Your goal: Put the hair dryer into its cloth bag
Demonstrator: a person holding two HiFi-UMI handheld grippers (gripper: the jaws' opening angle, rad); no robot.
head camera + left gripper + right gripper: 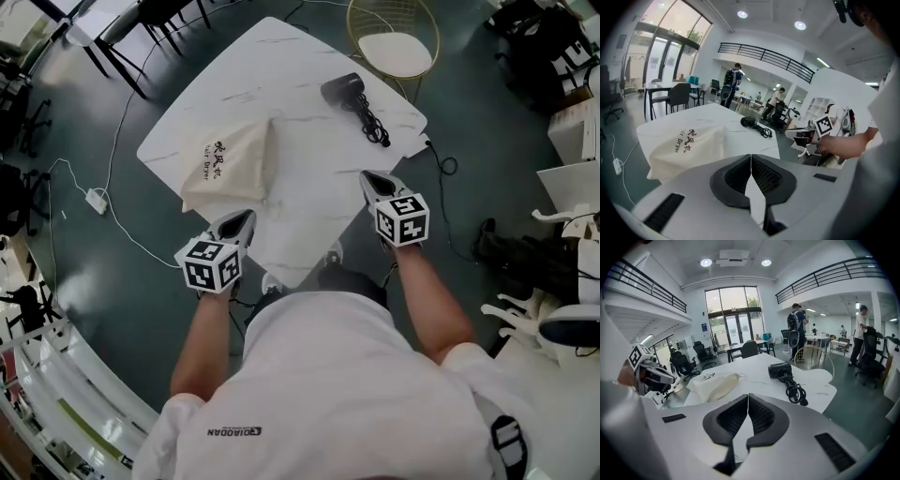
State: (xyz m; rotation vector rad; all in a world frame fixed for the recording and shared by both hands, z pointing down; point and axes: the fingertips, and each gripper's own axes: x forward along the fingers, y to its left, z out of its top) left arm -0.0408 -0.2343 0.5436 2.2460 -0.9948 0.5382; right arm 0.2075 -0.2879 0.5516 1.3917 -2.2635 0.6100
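Both tools hover over the near edge of the table (309,159), and each one's own view shows its jaws pressed together with nothing between them: the left gripper (750,157) and the right gripper (748,395) are clenched on air. The hair dryer (778,370) lies ahead of the right gripper and slightly to its right, well apart from it. Its long axis runs away from the jaws, with the bundled cord (797,392) trailing back toward them. The cloth bag (689,145) lies flat ahead and to the left of the left gripper, much closer to it. So I judge the right hand the likelier one to fetch the dryer and the left to manage the bag. The head view alone shows both grippers (242,220) (373,180) side by side. No view shows the bag's opening clearly.
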